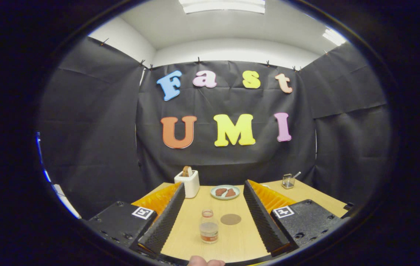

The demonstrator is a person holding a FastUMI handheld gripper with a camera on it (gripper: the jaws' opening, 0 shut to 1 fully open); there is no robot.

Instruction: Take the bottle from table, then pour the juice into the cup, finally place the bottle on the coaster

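Tool [213, 210] wide apart around clear ribbed bottle [209, 231] upright beside flat round coaster [230, 219] on smooth wooden table [232, 240]

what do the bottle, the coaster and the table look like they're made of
Bottle: clear plastic or possibly glass; you see through it to the liquid low inside. It stands between the open fingers of the gripper, untouched.
Coaster: flat matte brown disc, likely cork or wood; too small to be sure.
Table: pale wood or wood-look laminate, smooth, with a faint grain.

Matt light wood table [239, 240], clear glossy plastic bottle [209, 231], ribbed claw [213, 218] pads [165, 218], spread wide.
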